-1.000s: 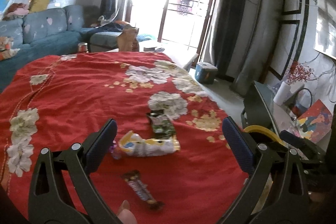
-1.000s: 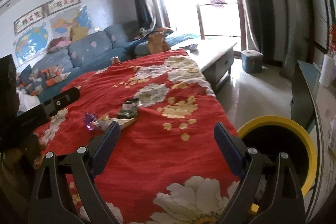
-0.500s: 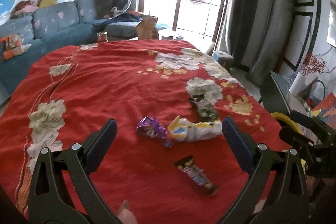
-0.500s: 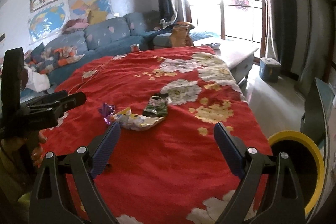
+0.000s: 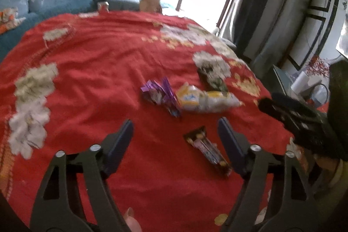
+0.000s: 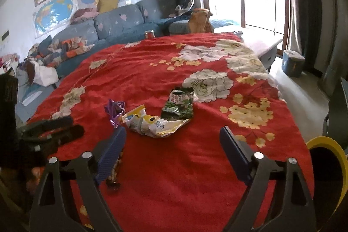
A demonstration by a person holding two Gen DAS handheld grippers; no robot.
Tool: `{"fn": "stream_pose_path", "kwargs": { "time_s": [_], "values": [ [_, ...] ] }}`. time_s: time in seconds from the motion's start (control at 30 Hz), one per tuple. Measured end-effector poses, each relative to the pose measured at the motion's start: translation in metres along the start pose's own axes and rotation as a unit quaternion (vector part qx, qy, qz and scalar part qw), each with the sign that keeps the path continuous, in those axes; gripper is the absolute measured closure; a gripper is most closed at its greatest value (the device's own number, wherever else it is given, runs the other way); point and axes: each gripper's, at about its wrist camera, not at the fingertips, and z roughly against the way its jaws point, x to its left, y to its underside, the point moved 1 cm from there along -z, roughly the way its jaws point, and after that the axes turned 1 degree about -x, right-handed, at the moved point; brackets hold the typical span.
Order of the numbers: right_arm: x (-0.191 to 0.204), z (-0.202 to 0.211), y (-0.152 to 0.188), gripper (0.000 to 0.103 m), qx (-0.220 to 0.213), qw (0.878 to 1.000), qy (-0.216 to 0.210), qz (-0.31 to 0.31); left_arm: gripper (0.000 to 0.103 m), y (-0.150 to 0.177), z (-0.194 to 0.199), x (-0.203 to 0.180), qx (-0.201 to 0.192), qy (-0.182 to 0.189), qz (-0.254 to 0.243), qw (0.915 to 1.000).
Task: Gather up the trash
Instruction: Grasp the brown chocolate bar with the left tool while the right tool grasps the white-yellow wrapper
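Several wrappers lie on the red flowered cloth (image 5: pixel 97 62): a purple wrapper (image 5: pixel 161 95), a white and yellow bag (image 5: pixel 204 99), a dark green packet (image 5: pixel 212 77) and a brown candy bar wrapper (image 5: pixel 206 148). My left gripper (image 5: pixel 175 123) hangs low over the cloth, jaws closing. The candy bar wrapper lies between its fingers, near the right one, untouched. My right gripper (image 6: pixel 173 132) has its jaws closing on nothing, and the white and yellow bag (image 6: pixel 152 123) lies just ahead of its tips. Its left finger partly hides the candy bar wrapper (image 6: pixel 113 175).
A yellow-rimmed bin (image 6: pixel 326 145) stands off the right edge of the cloth. A blue sofa (image 6: pixel 113 25) lies beyond the far side. The other gripper (image 5: pixel 293 119) reaches in at the right of the left wrist view. A low table (image 6: pixel 261 45) stands by the window.
Both grippers have come down and closer to the wrappers. The left jaws have narrowed and now stand either side of the candy bar wrapper. The right jaws are slightly narrower.
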Motion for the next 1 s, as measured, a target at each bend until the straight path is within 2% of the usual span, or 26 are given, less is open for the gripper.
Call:
{"fn": "stream_pose_path", "kwargs": {
  "time_s": [0.07, 0.13, 0.23, 0.47, 0.6, 0.67, 0.73, 0.8, 0.9, 1.0],
  "values": [
    [-0.001, -0.008, -0.001, 0.023, 0.008, 1.000, -0.007, 0.000, 0.039, 0.006, -0.006, -0.003, 0.014, 0.012, -0.002, 0.9998],
    [-0.005, -0.018, -0.002, 0.031, 0.024, 0.999, -0.025, -0.021, 0.044, 0.011, -0.011, -0.008, 0.023, 0.022, -0.005, 0.9995],
    [-0.010, -0.030, -0.003, 0.037, 0.039, 0.998, -0.037, -0.039, 0.049, 0.017, -0.017, -0.013, 0.036, 0.034, -0.005, 0.9987],
    [-0.012, -0.050, -0.001, 0.047, 0.067, 0.993, -0.063, -0.070, 0.053, 0.026, -0.030, -0.027, 0.056, 0.054, -0.009, 0.9970],
    [-0.015, -0.056, 0.002, 0.067, 0.071, 0.991, -0.076, -0.084, 0.053, 0.029, -0.034, -0.033, 0.065, 0.060, -0.014, 0.9960],
    [-0.015, -0.055, 0.002, 0.070, 0.066, 0.991, -0.081, -0.087, 0.054, 0.031, -0.038, -0.037, 0.069, 0.061, -0.015, 0.9956],
    [-0.013, -0.052, 0.004, 0.078, 0.062, 0.991, -0.084, -0.084, 0.059, 0.032, -0.039, -0.037, 0.072, 0.060, -0.018, 0.9954],
    [-0.011, -0.049, 0.005, 0.081, 0.060, 0.992, -0.081, -0.081, 0.063, 0.034, -0.039, -0.038, 0.074, 0.059, -0.021, 0.9953],
    [-0.013, -0.046, 0.008, 0.084, 0.057, 0.992, -0.075, -0.081, 0.077, 0.036, -0.041, -0.038, 0.078, 0.054, -0.022, 0.9952],
    [-0.014, -0.040, 0.011, 0.085, 0.051, 0.993, -0.071, -0.079, 0.082, 0.037, -0.042, -0.037, 0.081, 0.051, -0.025, 0.9951]
  ]
}}
